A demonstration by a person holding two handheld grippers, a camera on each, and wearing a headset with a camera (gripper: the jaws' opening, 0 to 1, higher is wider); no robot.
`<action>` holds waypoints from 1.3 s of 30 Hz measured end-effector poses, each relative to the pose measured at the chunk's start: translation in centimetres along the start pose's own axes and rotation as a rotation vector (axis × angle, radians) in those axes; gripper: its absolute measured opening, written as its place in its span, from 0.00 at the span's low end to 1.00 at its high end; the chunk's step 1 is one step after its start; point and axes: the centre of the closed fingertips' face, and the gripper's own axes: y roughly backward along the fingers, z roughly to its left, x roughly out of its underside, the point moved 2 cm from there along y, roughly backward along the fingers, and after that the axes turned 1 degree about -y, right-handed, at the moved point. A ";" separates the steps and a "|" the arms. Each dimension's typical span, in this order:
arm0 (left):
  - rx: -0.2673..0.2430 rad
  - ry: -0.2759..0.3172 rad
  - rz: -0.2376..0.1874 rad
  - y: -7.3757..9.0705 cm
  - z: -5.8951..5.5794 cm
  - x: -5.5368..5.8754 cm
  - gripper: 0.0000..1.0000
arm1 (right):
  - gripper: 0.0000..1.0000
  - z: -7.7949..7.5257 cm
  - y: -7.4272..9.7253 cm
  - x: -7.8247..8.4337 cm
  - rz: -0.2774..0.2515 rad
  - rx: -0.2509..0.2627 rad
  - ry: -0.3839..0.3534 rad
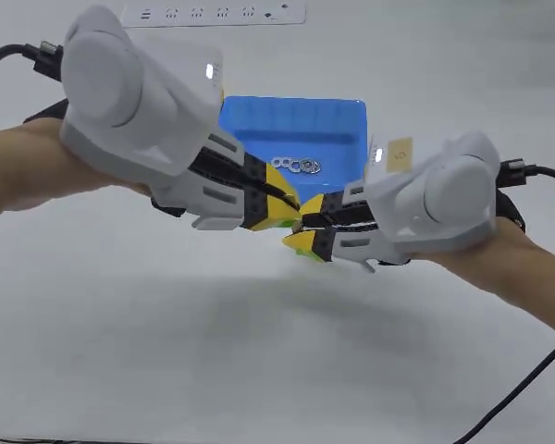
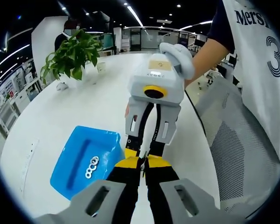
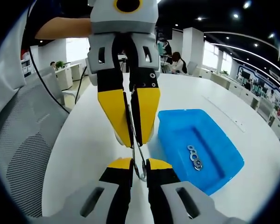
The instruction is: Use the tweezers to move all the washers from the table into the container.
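Washers [image 1: 296, 166], in a row inside the blue container [image 1: 259, 120] at upper centre, look thin, hard and slippery; we would pinch each across its rim. Mid-frame, left gripper [image 1: 279, 208] and right gripper [image 1: 305, 229] meet, all 2 sets of jaws clamped on the springy tweezers [image 3: 139, 165].

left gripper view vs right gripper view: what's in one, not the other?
Left gripper view: a potted plant on the far side, and the person's lettered jersey. Right gripper view: the tweezers plainly, spanning from the left gripper to the right gripper. Shared: blue container holding washers, white table.
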 end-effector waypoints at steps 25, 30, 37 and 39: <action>0.018 -0.025 0.035 -0.6 -0.1 -0.5 0.07 | 0.10 -0.1 0.3 -0.2 0.019 -0.006 0.003; 0.012 -0.024 0.042 0.1 -0.2 -0.3 0.07 | 0.10 0.2 0.2 -0.7 0.020 -0.012 0.013; -0.001 -0.020 0.036 1.2 -0.6 -0.6 0.07 | 0.10 0.8 0.4 -1.8 0.001 -0.021 0.014; -0.002 -0.016 0.034 1.5 -0.7 -0.7 0.07 | 0.10 1.0 0.4 -2.1 0.002 -0.023 0.026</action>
